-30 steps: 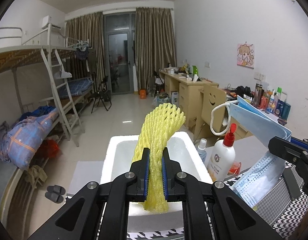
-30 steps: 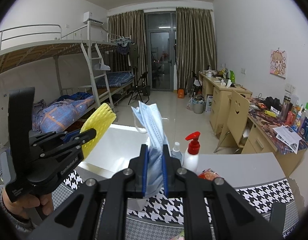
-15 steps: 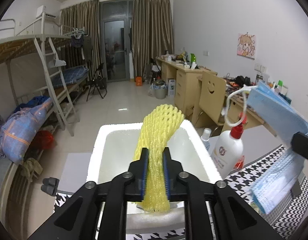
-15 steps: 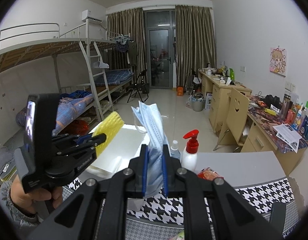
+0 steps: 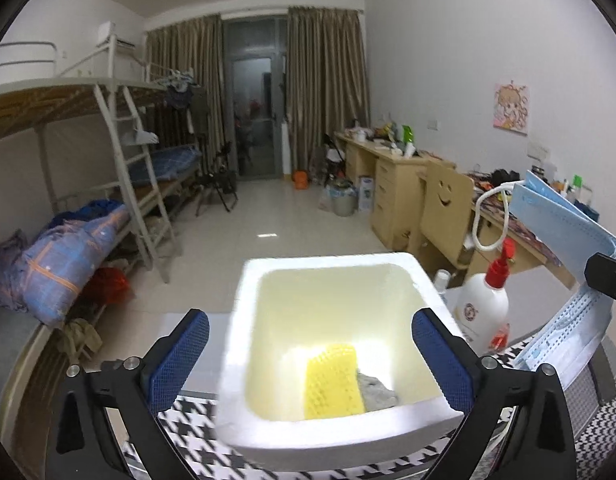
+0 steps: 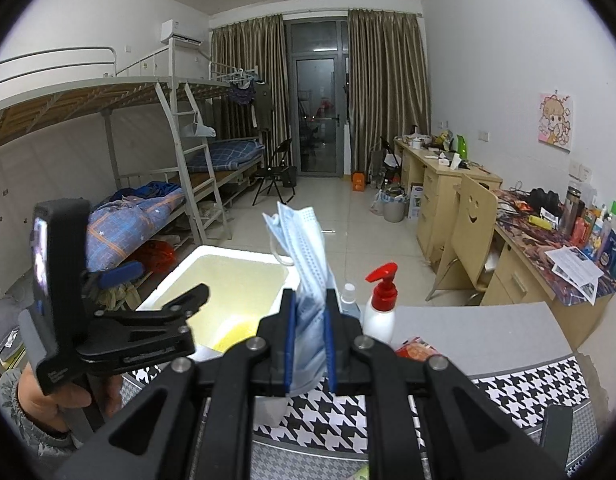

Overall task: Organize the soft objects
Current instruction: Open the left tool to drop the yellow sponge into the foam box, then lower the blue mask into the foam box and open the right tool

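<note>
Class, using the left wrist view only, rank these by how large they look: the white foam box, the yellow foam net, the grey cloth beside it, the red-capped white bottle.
1. white foam box
2. yellow foam net
3. red-capped white bottle, close to the net in apparent size, so unsure
4. grey cloth, partly hidden by the box wall

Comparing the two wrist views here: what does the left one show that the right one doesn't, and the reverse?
Left wrist only: the yellow foam net lying at the bottom of the white foam box beside a grey cloth, with the left gripper opening and nothing between its fingers.
Right wrist only: the right gripper clamped on the blue face masks, plus the person's hand.
Both: box, masks, red-capped pump bottle, houndstooth table cover.
</note>
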### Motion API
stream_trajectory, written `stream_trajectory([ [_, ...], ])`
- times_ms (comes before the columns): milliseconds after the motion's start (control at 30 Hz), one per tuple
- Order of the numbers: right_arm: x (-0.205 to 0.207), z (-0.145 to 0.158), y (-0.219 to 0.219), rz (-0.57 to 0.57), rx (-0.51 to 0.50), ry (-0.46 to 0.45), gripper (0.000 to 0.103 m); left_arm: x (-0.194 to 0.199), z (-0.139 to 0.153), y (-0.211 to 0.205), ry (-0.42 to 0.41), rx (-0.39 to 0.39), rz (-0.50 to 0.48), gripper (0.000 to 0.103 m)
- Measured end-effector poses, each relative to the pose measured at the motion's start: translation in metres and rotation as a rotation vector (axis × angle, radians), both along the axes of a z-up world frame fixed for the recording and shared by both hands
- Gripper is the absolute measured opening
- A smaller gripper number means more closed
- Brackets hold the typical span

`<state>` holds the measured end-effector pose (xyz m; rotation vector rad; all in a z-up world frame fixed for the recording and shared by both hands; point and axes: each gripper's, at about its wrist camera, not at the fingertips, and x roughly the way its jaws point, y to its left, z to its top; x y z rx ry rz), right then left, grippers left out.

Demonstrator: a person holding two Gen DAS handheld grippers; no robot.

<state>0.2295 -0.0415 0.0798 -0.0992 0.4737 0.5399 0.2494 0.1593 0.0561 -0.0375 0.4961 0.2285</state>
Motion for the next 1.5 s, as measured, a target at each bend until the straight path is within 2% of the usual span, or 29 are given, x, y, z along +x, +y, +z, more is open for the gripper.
stream_trajectory([
  [300, -0.001, 0.003, 0.016, 0.032, 0.002, -0.007, 0.016, -0.027, 0.002, 0.021, -0.013, -0.001, 0.081, 0.102],
  [867, 0.001, 0.022, 0.04, 0.062, 0.025, -0.031, 0.016, -0.068, 0.005, 0.046, -0.042, -0.017, 0.162, 0.102],
  [1500, 0.025, 0.004, 0.08, 0.111, -0.028, 0.071, 0.016, -0.096, -0.015, 0.066, -0.01, -0.056, 0.215, 0.102],
])
